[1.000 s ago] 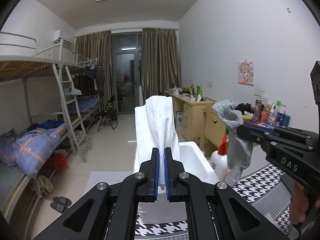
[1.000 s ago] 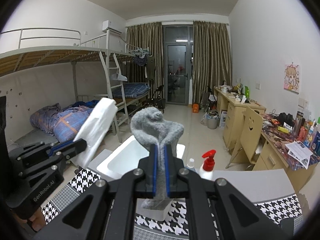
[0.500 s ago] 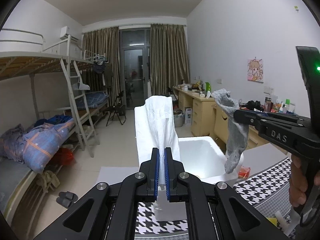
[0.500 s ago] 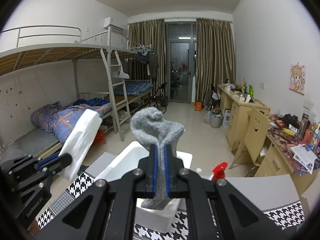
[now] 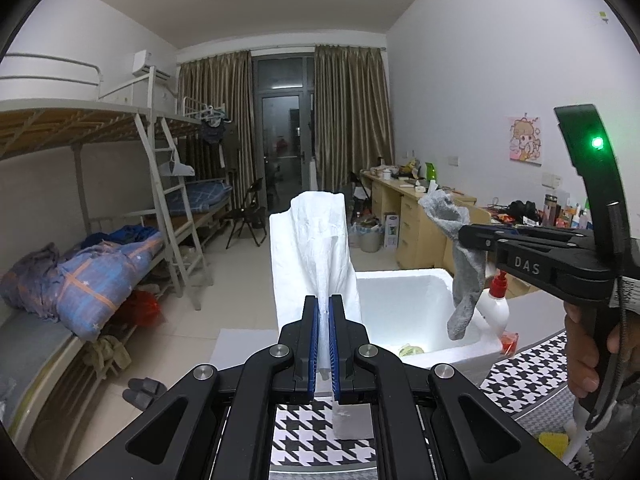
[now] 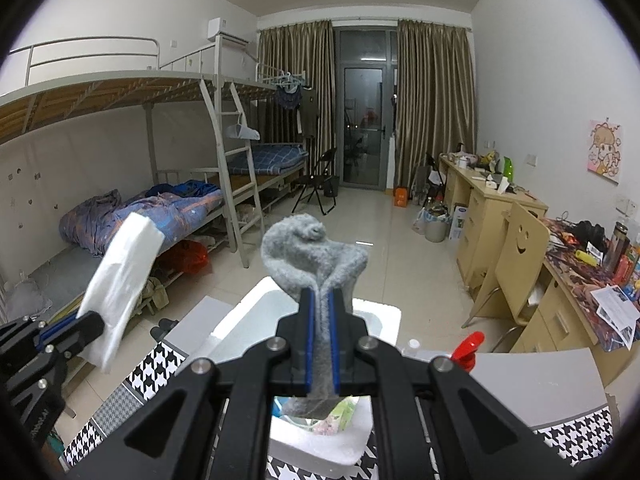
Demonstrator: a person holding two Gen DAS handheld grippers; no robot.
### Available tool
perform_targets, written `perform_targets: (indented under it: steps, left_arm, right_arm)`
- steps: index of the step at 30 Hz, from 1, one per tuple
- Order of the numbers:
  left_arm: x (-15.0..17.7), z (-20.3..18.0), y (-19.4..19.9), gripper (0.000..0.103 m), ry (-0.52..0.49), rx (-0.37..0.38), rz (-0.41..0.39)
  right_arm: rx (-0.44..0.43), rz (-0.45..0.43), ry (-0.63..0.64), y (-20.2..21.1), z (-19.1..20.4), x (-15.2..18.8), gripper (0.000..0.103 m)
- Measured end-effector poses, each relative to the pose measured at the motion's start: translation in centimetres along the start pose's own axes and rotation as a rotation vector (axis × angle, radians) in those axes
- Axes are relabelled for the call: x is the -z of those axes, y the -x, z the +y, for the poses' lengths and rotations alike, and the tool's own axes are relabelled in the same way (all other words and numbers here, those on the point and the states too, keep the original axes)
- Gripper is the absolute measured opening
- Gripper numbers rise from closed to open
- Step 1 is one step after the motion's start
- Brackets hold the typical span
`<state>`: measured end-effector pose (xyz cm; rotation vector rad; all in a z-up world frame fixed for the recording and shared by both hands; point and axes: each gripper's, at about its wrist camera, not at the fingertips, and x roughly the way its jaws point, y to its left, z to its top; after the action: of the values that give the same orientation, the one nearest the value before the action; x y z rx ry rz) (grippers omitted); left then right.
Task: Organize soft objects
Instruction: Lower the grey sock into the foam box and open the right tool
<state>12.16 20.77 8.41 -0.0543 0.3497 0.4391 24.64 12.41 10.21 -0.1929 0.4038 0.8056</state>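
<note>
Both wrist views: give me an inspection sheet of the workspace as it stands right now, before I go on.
Surface: black-and-white houndstooth tablecloth, partly covered.
Job's things: white folded cloth and grey knitted sock, both held up in the air; open white foam box below the sock, with small items at its bottom.
Clutter: white spray bottle with red trigger beside the box.
Grippers: left gripper jaws shut on the cloth; right gripper jaws shut on the sock.
Cables: black cord hanging along the right gripper's handle.
Surroundings: metal bunk beds, wooden desks, curtained glass door.
</note>
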Motion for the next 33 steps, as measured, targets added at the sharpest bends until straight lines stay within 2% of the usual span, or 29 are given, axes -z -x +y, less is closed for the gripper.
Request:
perform_targets:
  steps: [14,26,29,31,32,33]
  left_arm:
    - [0.3,1.0,-0.4,0.006,0.011,-0.011,0.016]
    - [0.3,1.3,-0.4,0.006,0.015,-0.020,0.023]
    - [0.3,1.2,-0.5,0.006,0.014,-0.019,0.026]
    - [0.3,1.2,-0.6,0.006,0.015,-0.016,0.030]
    - [0.3,1.1,-0.6,0.006,0.014,-0.016,0.032]
    - [0.3,1.0,-0.7,0.006,0.013,-0.016,0.033]
  right_arm:
    - [-0.041,0.114,-0.011,-3.1,0.0,0.2,0.009]
    - [-0.019,0.206,-0.020,-6.1,-0.3,1.1,0.011]
    - [-0.013,0.213,-0.022,-6.4,-0.4,1.3,0.020]
    - [-0.006,0.224,-0.018,-6.5,-0.4,1.4,0.037]
    - [-0.009,0.232,-0.017,-6.5,-0.4,1.5,0.053]
    - [-0.012,0.234,-0.016,-6.4,-0.4,1.5,0.063]
